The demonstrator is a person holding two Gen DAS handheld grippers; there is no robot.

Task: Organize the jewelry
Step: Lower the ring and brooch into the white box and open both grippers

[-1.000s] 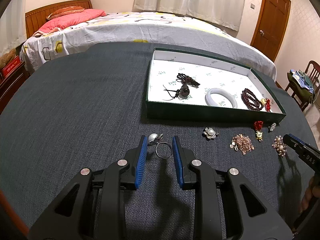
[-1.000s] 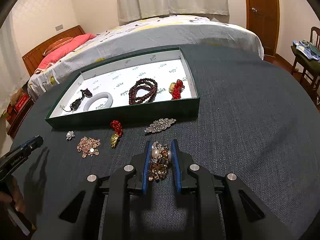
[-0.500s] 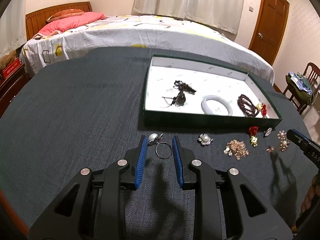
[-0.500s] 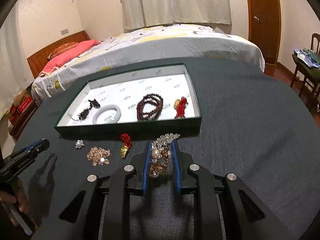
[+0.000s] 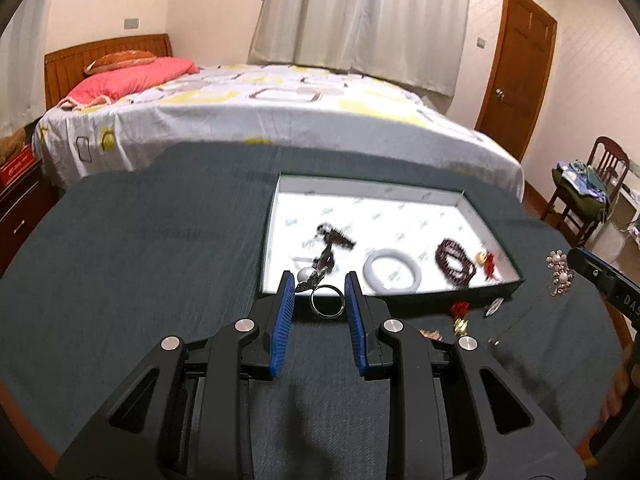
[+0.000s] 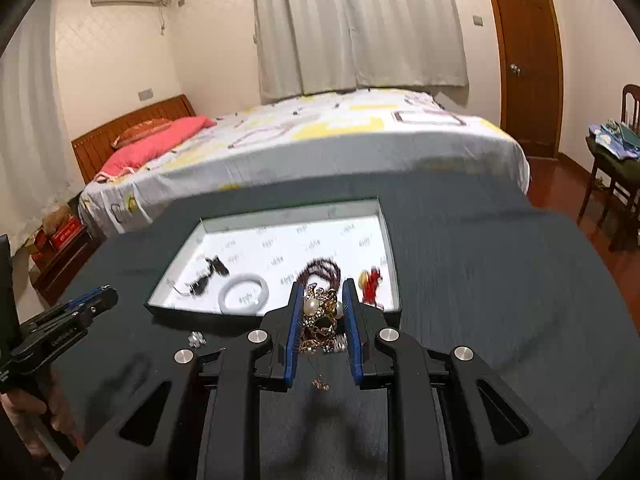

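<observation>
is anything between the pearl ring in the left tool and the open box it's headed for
Nothing visible blocks it. The pearl ring is held in the left tool, and the box is open-topped just ahead, with bare lining near its front-left corner.

**Colours and patterns, bedroom table**

- Table (image 5: 120,248): dark grey-blue cloth, fine weave.
- Box (image 5: 516,280): dark green walls; white lining with small repeated green print.
- In the box: black cord piece (image 5: 332,240) at 10 o'clock, milky white bangle (image 5: 392,274), dark maroon beads (image 5: 454,258), red-and-gold charm (image 5: 488,262) at 3 o'clock.
- Left tongs (image 5: 320,296): black frame, blue ribbed pads; silver ring (image 5: 327,301) with pearl.
- Right tongs (image 6: 322,304): same colours; gold brooch (image 6: 320,312) with white pearls.
- Bed (image 5: 280,112): white with yellow and grey blocks; pink pillow (image 5: 132,78).
</observation>
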